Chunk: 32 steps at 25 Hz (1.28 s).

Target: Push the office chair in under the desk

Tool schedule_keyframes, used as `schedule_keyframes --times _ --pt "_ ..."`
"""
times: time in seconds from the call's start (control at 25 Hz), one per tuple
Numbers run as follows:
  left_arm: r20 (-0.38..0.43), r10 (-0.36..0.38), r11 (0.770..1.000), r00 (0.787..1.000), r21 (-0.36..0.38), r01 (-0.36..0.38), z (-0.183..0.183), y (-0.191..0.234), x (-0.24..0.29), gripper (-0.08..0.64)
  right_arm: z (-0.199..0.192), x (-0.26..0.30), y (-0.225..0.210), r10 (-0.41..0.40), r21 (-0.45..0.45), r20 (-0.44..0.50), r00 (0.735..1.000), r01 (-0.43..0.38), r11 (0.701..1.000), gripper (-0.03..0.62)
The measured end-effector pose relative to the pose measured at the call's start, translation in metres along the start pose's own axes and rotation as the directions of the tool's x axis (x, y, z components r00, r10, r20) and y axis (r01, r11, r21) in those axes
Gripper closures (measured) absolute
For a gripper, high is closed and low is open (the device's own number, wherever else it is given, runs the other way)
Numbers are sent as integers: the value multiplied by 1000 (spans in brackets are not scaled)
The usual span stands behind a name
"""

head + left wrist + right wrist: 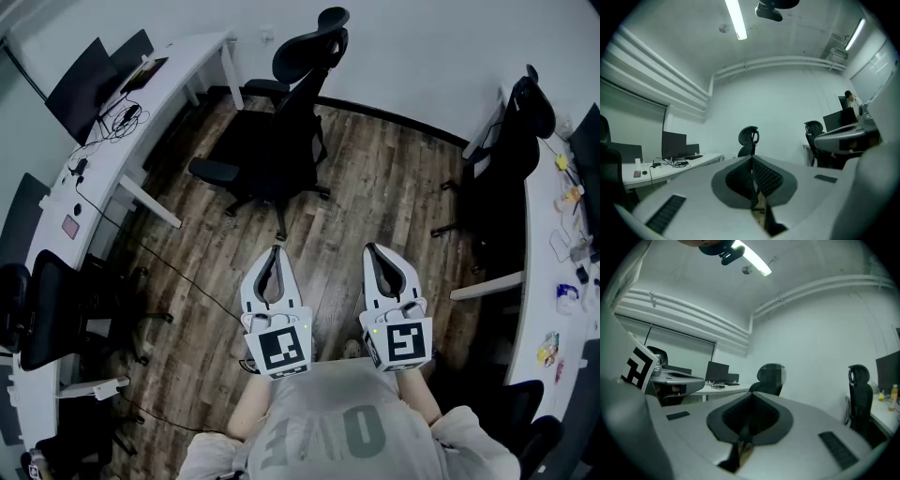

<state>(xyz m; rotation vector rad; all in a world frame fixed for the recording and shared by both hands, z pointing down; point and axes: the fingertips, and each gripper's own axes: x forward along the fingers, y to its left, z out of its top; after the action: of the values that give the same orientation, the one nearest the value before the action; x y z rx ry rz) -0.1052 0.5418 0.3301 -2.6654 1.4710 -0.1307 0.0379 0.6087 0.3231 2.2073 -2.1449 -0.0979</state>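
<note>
Held the left tool (277, 251) and right tool (373, 249) shut tight on nothing at lower centre, well short of the black mesh-backed office chair (281, 141) out on the wood-plank floor (384, 187) at upper centre, clear of the long white worktop (187, 52) at upper left, whole push yet to do.

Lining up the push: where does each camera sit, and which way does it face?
Head view: on the head, facing steeply down at floor and office chair; left gripper, right gripper and shirt show.
Left gripper view: on that gripper, level along its shut jaws toward the chair; right gripper at right.
Right gripper view: likewise toward the chair; left gripper at left.
Shared: all three show the chair.
</note>
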Motion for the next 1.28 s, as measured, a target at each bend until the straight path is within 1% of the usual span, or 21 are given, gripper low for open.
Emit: schedule_keyframes --times 0.12,0.24,0.4,0.48,0.6,0.68,0.76,0.84,0.96,1.04,1.16,1.28 --pt "38 6 1000 999 -28 -5 5 2 8 545 -3 6 -4 -6 -5 -2 1000 6 1000 572" --pt "43 -5 1000 999 -30 6 3 6 15 545 -7 12 -4 -21 -8 -10 1000 21 1000 572" --pt "35 -47 999 998 -16 48 -3 13 31 545 -11 23 -6 -63 -10 -17 998 63 998 572" --pt "44 -75 997 996 -21 76 -5 13 41 545 -15 27 -10 -93 -7 -15 996 93 996 572" --pt "52 -116 993 992 -25 118 -11 10 59 545 -24 34 -21 -144 24 -3 990 144 989 572" --pt "63 -130 991 990 -20 131 -13 10 75 545 -31 43 -28 -167 20 -9 986 168 986 572" --pt "68 -128 991 989 -38 131 -14 10 90 545 -37 53 -37 -175 5 -26 984 175 984 572" --pt "63 -128 990 990 -48 131 -13 7 110 545 -40 68 -50 -173 8 -34 984 174 985 572" --pt "70 -119 992 990 -39 122 -6 -5 151 545 -44 99 -82 -150 33 -22 988 151 988 572" --pt "75 -94 995 993 -37 97 -3 -15 183 545 -51 127 -110 -118 43 -14 993 119 992 572" --pt "75 -5 999 997 -50 9 0 -23 237 545 -63 184 -158 -42 49 -8 999 43 998 572" --pt "76 98 994 992 -53 -94 6 -32 292 545 -62 247 -207 66 28 8 998 -66 997 572"
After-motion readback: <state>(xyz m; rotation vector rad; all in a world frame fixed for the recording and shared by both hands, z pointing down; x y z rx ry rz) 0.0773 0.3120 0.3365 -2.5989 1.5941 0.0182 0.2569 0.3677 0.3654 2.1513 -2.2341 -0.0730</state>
